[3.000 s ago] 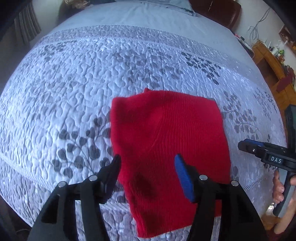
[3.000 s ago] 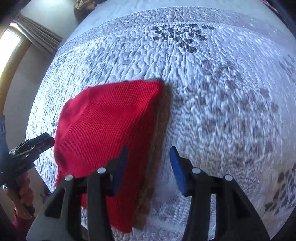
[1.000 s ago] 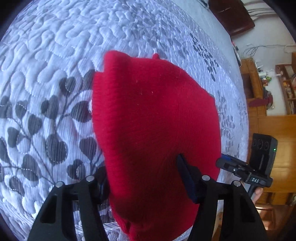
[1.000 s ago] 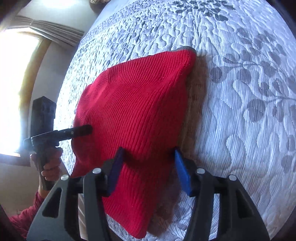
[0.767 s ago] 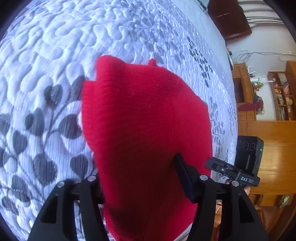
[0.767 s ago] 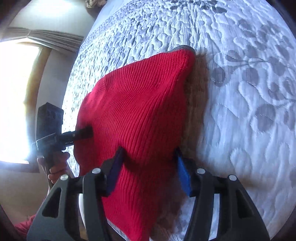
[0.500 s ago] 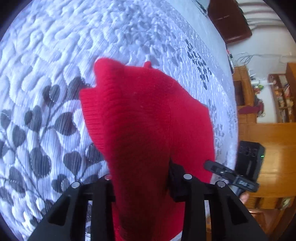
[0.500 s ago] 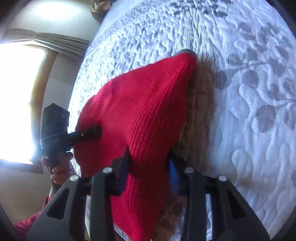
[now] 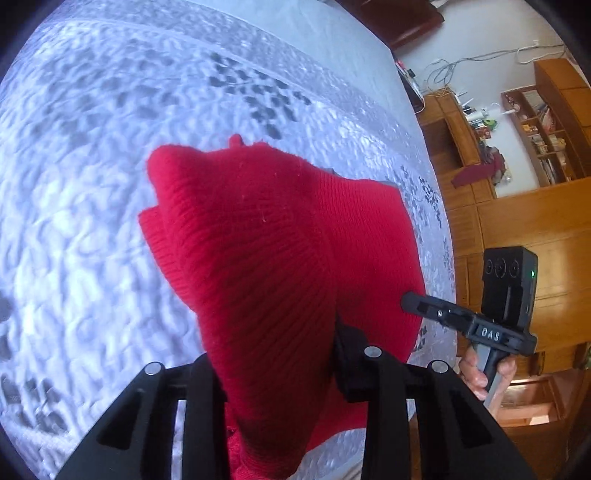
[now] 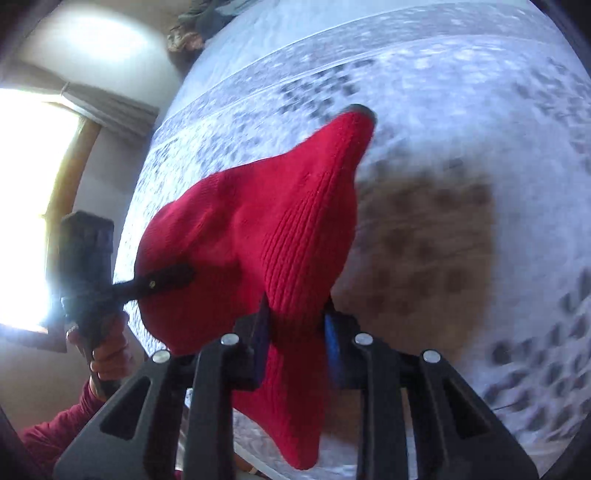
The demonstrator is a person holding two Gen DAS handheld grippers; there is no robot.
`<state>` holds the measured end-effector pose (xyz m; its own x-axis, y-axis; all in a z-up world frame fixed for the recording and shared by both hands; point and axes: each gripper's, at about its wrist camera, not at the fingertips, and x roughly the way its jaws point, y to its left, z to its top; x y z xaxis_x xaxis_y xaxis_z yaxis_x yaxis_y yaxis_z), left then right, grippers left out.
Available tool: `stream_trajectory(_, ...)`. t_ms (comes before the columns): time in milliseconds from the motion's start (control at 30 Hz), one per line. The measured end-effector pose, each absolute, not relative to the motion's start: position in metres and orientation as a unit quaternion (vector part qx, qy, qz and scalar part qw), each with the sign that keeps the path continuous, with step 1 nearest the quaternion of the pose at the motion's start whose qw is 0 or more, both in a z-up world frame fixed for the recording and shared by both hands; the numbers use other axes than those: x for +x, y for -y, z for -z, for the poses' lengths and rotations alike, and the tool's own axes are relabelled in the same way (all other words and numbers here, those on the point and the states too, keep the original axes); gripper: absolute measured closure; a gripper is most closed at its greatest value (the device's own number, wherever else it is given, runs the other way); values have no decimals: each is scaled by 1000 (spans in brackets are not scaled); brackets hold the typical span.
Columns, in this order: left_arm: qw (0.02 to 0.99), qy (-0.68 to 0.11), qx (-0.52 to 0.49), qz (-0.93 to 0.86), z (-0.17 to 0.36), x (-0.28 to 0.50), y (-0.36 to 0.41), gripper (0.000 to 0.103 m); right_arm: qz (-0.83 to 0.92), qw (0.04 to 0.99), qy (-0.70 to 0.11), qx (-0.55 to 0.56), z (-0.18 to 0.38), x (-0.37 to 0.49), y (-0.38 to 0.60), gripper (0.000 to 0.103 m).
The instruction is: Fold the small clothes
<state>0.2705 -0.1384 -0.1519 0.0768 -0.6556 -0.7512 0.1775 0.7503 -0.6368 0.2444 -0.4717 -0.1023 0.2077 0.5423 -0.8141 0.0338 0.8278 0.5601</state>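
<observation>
A red knit garment (image 9: 266,236) lies partly on a white quilted bed with grey leaf print (image 9: 92,147). Its near edge is lifted off the bed. My left gripper (image 9: 277,354) is shut on the near left corner of the garment. My right gripper (image 10: 295,325) is shut on the near right corner, and the garment (image 10: 280,221) rises from it as a bunched ridge. The far corners still rest on the quilt. The right gripper also shows in the left wrist view (image 9: 417,302), and the left gripper shows in the right wrist view (image 10: 173,277), both at the garment's edge.
Wooden cabinets and shelves (image 9: 517,147) stand to the right of the bed. A bright window with a curtain (image 10: 37,203) is to the left. The quilt (image 10: 480,147) stretches far ahead, with a dark headboard (image 9: 402,18) at its far end.
Both grippers went from open above the flat garment to shut on its near corners. The near edge has lifted off the bed and bunched up.
</observation>
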Motion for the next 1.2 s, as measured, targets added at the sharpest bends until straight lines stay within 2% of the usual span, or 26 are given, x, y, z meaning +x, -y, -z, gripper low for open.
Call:
stream_trajectory(133,715,-629,-169,254,195,299,177,69,-125,735,-617,252,140,272,505,79)
stream_trajectory(233,708,-643,-170,237,225,312,183,64,-118,720,-616,296,170,271,522,78)
stream_trajectory(333,707,-637,-181,249,222,307,174,62,-112,740,-601,281,166,256,525,53)
stream_trajectory(367,709,-636,-175,250,220,303,170,58,-112,746,-597,271,163,247,524,52)
stream_trajectory(433,715,-635,-163,243,213,291,162,53,-122,746,-595,274,157,227,523,52)
stream_trajectory(633,742,-621,-107,228,190,242,153,52,-140,738,-619,229,148,163,494,52)
stream_trajectory(767,736,-632,-73,233,194,209,159,50,-156,716,-635,243,163,132,477,52)
stream_trajectory(800,730,-638,-71,234,199,205,163,50,-161,710,-637,253,168,128,474,53)
stream_trajectory(867,718,-653,-70,230,211,199,169,52,-158,707,-636,266,174,125,472,75)
stream_trajectory(933,715,-655,-83,230,212,194,167,71,-166,700,-629,295,169,122,476,84)
stream_trajectory(967,711,-656,-95,235,209,192,166,82,-168,704,-623,296,162,120,477,86)
stream_trajectory(1000,711,-655,-103,236,204,191,164,84,-169,708,-620,292,156,118,477,86)
stream_trajectory(1100,715,-654,-100,227,196,182,157,84,-165,718,-619,274,140,109,476,88)
stream_trajectory(1200,721,-655,-63,218,209,175,162,84,-144,711,-642,249,158,108,472,88)
